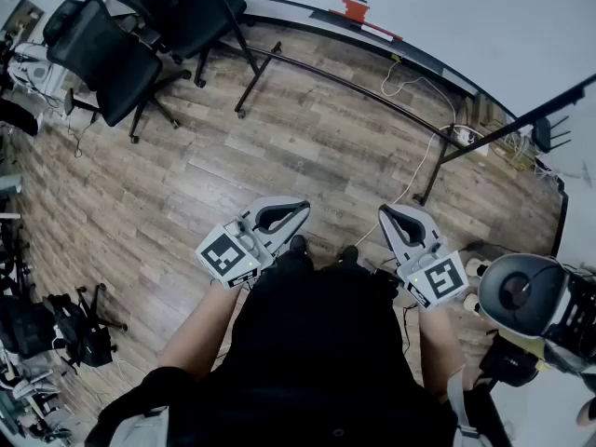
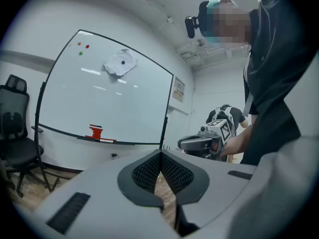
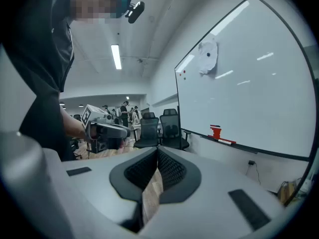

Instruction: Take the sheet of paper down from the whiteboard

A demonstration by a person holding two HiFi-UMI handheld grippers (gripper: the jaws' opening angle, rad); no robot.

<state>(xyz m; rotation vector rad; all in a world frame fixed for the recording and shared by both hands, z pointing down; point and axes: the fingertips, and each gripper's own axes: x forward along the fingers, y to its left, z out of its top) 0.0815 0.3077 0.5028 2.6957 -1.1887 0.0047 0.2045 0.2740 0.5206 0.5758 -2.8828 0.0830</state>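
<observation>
A crumpled white sheet of paper is pinned high on the whiteboard by a dark magnet. The right gripper view also shows the paper, near the whiteboard's top edge. Both grippers are held level near my body, well short of the board. My left gripper is shut and holds nothing; its pads meet. My right gripper is likewise shut and holds nothing, its pads together. Each gripper shows in the other's view: the right gripper and the left gripper.
A red eraser rests on the board's tray, and small coloured magnets sit top left. Black office chairs stand left of the board. A white cable runs over the wood floor by the board's stand leg. A round grey device is at my right.
</observation>
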